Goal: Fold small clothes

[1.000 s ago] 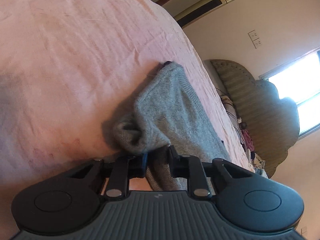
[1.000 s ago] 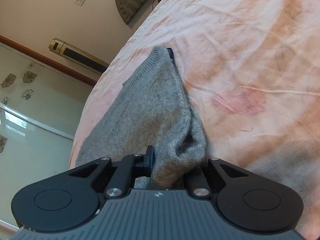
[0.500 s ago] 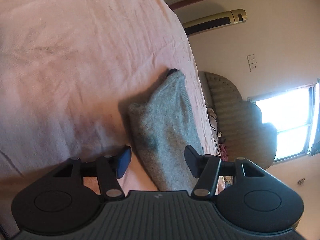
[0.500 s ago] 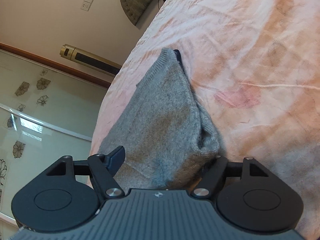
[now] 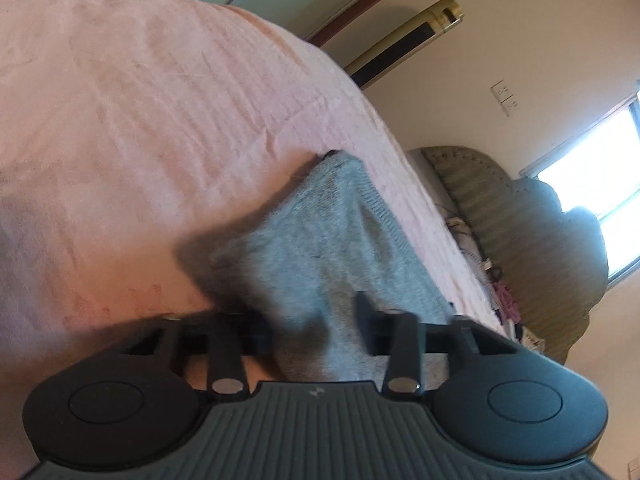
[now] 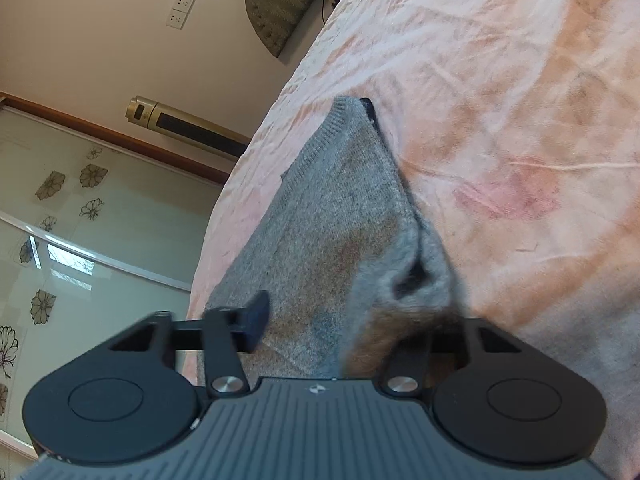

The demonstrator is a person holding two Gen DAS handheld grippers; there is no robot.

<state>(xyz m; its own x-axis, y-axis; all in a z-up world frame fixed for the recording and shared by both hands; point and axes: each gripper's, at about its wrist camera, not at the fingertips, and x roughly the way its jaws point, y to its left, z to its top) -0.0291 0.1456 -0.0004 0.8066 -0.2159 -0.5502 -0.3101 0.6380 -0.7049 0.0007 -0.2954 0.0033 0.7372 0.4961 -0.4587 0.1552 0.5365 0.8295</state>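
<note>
On the pink bedsheet (image 5: 140, 120), a grey sweater (image 5: 332, 232) lies in a long heap running away from us toward the far edge of the bed. Our left gripper (image 5: 312, 324) is closing its jaws on a bunched fold at the near end. Our right gripper (image 6: 348, 332) is closing on the same end, the knit filling its jaws and hiding one finger.
</note>
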